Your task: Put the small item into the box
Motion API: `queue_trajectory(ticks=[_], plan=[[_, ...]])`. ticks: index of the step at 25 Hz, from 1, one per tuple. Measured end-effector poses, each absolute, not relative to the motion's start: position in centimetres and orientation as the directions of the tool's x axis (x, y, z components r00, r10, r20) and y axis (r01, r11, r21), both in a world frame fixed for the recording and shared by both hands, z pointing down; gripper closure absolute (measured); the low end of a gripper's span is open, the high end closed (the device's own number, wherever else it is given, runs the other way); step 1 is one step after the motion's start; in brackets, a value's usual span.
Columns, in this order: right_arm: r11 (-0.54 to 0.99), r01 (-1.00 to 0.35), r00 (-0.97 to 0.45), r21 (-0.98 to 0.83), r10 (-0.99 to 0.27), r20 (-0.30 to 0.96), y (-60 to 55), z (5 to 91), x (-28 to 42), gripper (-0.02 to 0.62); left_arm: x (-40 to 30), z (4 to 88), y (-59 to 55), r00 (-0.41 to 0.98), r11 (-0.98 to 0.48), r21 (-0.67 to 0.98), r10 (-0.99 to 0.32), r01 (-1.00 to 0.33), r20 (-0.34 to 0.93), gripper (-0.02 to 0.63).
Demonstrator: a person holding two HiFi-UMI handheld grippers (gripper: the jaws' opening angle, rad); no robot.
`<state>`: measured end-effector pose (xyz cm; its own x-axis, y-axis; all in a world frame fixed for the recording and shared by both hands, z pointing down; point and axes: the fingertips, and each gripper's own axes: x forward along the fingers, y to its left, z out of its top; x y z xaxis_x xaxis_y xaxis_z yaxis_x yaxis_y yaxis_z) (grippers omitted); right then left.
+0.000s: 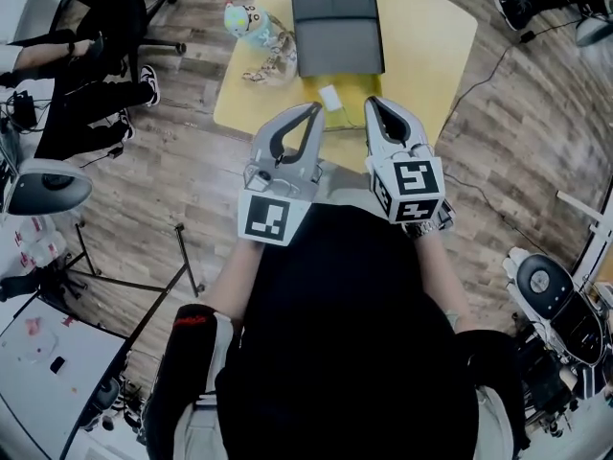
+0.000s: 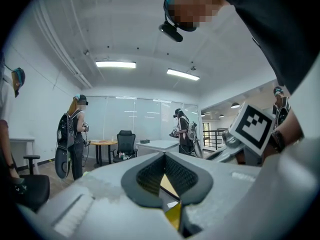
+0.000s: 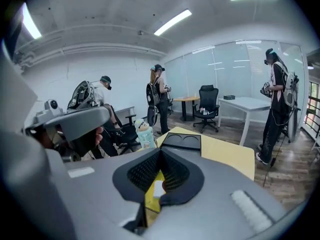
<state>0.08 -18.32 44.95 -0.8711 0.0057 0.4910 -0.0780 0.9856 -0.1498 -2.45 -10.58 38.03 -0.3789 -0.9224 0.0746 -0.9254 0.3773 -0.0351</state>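
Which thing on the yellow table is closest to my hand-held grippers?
The small white item at the near edge; the black box and blue toy sit farther back.

Left gripper [image 1: 312,111]: held out before the chest, pointing about level, jaws together at the tips, nothing between them. Right gripper [image 1: 372,103]: just beside it, tipped somewhat downward, jaws together, empty. Marker cubes [image 1: 268,217] face up. Forearms [image 1: 233,271] bare, close to the torso.

Office: glass wall [image 3: 235,69], desk [image 3: 250,103], swivel chair [image 3: 206,100]
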Motion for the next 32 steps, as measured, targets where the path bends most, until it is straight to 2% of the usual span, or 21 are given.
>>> queue_trajectory(ticks=[9, 32], plan=[[0.981, -0.010, -0.942, -0.193, 0.055, 0.330, -16.9, 39.2, -0.4, 0.597, -2.6, 35.4, -10.3, -0.422, 0.421, -0.028, -0.907, -0.906, 0.007, 0.604], [0.996, 0.000, -1.000, -0.091, 0.001, 0.007, -18.1, 27.4, 0.4, 0.597, -2.8, 28.5, -12.0, -0.407, 0.420, -0.092, -0.903, -0.903, -0.138, 0.604]])
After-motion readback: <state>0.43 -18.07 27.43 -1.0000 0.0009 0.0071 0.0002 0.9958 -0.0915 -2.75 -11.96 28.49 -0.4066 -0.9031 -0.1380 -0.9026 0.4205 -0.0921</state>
